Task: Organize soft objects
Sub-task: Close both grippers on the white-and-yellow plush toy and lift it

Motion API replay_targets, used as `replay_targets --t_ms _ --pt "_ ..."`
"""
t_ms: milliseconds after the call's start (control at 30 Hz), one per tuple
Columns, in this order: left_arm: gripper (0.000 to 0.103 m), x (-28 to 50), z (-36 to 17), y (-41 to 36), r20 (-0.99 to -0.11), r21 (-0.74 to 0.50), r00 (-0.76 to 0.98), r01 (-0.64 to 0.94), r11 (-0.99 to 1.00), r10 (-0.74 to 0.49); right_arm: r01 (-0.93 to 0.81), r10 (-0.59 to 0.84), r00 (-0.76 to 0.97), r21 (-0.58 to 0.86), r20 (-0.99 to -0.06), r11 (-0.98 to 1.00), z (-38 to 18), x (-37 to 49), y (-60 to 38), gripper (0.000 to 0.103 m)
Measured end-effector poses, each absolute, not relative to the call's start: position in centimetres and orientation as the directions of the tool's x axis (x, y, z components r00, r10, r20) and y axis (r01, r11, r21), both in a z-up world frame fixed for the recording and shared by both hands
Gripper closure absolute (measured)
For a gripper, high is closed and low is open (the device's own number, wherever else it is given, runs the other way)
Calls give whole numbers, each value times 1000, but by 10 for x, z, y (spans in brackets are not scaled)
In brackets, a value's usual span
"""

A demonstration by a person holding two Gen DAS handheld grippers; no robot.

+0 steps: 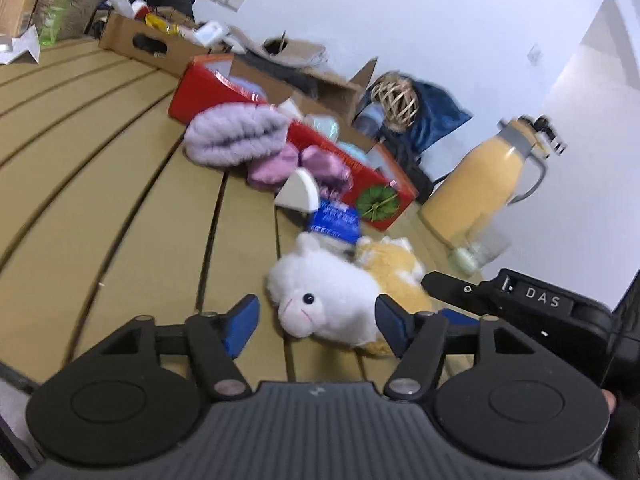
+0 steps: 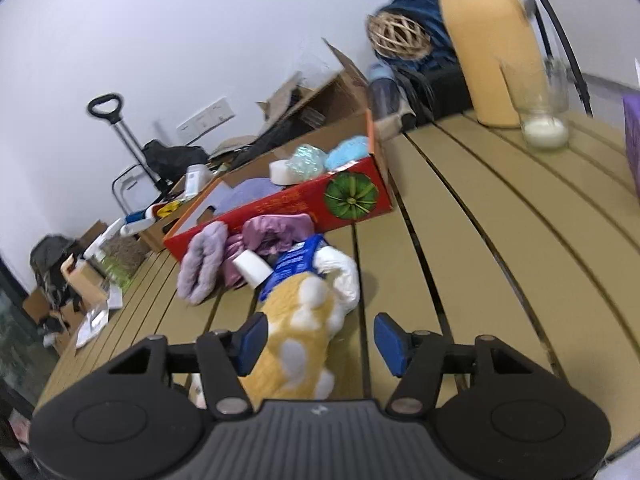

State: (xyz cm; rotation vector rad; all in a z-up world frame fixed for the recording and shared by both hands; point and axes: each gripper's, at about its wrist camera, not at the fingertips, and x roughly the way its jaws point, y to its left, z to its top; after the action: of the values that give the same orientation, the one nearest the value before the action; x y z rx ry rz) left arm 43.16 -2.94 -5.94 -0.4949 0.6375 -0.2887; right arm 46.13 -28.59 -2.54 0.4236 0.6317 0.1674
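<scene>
On a slatted tan table [image 1: 120, 184], a white plush alpaca [image 1: 324, 296] is framed by the parted fingers of the left gripper [image 1: 316, 324], unclamped, while a yellow plush toy [image 2: 300, 340] is straddled by the right gripper [image 2: 316, 344], likewise parted, near a red cardboard box [image 2: 288, 208].

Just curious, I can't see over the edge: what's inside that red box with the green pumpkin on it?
Inside the red box: a white sponge block, a pale green puff, a light blue soft thing and something lilac. The wall hides anything below.
</scene>
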Motion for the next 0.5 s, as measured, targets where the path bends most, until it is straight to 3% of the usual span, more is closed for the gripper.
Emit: replay_targets --t_ms 167,333,433,500 --pt "58 451 -59 -13 -472 -499 832 21 866 -292 -80 396 795 568 -459 819 -48 453 -281 72" --pt "56 464 -43 5 -457 -442 871 -48 896 -179 -270 583 671 582 -458 767 -44 441 -243 71" --pt "40 443 -36 14 -445 -473 872 -36 880 -204 -279 511 725 482 -461 830 -26 424 -248 70" --pt "33 432 -38 14 -445 -524 854 -4 852 -270 -230 451 775 466 -443 854 -21 423 -263 58"
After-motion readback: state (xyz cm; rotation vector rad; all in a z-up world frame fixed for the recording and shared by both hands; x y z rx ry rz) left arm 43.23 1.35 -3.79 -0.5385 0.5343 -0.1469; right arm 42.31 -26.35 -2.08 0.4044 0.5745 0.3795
